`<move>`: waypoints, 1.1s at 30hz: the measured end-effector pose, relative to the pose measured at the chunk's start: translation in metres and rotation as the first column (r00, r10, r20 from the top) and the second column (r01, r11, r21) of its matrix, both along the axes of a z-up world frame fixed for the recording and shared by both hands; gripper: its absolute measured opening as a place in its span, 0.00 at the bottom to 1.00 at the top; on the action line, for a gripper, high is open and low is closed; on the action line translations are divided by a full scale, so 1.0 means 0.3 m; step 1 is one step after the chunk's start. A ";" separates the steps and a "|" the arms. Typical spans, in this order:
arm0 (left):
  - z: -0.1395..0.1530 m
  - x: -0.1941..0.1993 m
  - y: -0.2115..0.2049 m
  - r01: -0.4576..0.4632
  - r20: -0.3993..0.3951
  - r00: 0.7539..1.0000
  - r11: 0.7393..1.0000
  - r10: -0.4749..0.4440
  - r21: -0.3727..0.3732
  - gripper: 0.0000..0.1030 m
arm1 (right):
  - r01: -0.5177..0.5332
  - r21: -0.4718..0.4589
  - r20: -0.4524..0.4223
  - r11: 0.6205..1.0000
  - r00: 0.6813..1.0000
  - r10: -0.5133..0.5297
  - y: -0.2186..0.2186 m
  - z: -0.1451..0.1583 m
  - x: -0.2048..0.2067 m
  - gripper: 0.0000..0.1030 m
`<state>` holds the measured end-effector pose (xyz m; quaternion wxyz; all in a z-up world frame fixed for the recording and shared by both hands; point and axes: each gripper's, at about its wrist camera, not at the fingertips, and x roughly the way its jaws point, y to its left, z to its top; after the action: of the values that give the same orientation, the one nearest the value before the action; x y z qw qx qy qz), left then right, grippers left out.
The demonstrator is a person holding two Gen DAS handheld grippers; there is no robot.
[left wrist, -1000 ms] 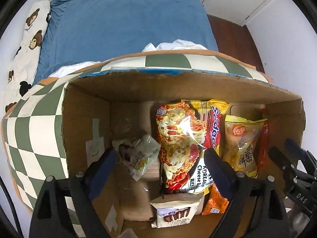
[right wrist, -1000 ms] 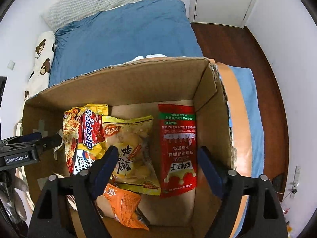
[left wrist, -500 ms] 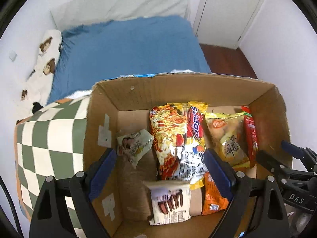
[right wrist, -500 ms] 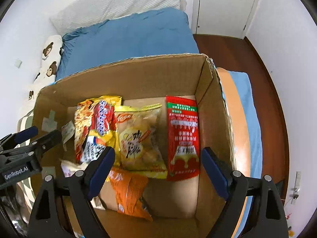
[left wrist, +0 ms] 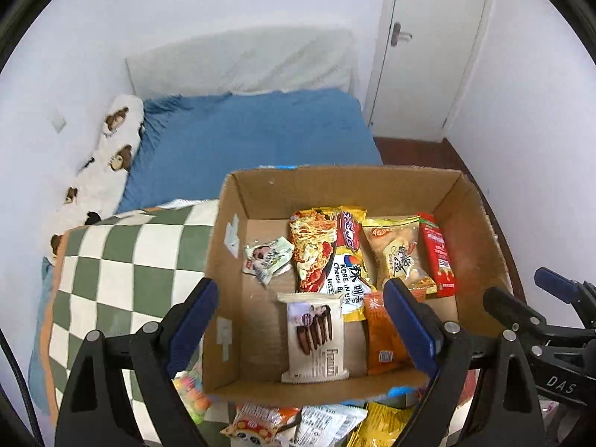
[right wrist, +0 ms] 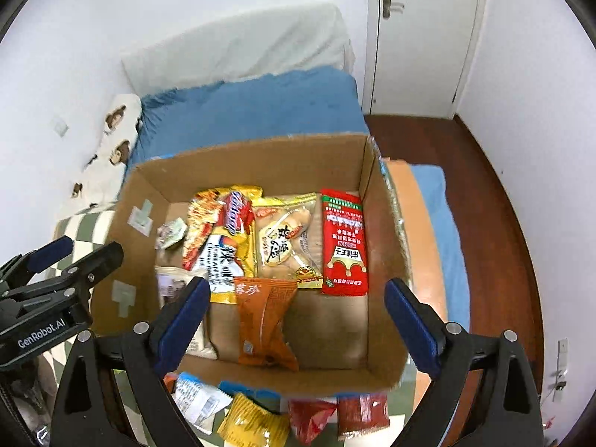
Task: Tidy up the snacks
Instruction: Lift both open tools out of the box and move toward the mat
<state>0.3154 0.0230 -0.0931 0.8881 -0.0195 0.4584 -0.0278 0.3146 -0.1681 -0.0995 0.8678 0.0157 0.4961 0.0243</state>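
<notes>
**A:** Bedroom setup: cardboard box sits on the checkered blanket at the foot of the blue bed. Both grippers hover above the box's near wall. Left gripper has its fingers spread, nothing between them. Right gripper likewise, wide apart and empty.

**B:** Snacks?

**A:** Six packs lie flat on the box floor: noodle pack, yellow chicken-feet pack, red sachet, orange pack, white biscuit pack, small pale pouch. More loose packets lie on the blanket just outside the near wall.

**B:** Risks?

**A:** Likely next is a pick from the loose pile. It's low and partly hidden behind the fingers, so I'd expect a blind or double grab. The foil is slick and could slip.

**B:** Orientation?

**A:** Long axes mostly run near-to-far. The red sachet lies parallel to the right wall, its print upside down from here. The orange pack is skewed, overlapping the noodle pack's near edge.
</notes>
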 end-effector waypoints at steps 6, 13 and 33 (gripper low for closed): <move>0.103 -0.121 0.010 -0.002 0.079 0.997 1.000 0.002 -0.001 0.88 | -0.006 0.007 0.078 1.000 0.997 0.005 0.003 0.102 -0.133 0.94; 0.164 -0.220 0.030 -0.013 0.113 0.993 1.000 0.016 -0.024 0.88 | 0.004 0.043 0.128 0.999 0.992 -0.009 -0.014 0.190 -0.256 0.94; -0.324 -0.374 0.342 -0.188 -0.264 0.943 0.979 0.204 0.084 0.88 | 0.066 0.366 -0.270 0.928 0.962 0.038 0.115 -0.307 -0.385 0.93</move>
<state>0.2031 0.1255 -0.1901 0.8155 -0.0431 0.5721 0.0770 0.1991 -0.1336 -0.1916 0.7728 0.1865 0.5968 0.1093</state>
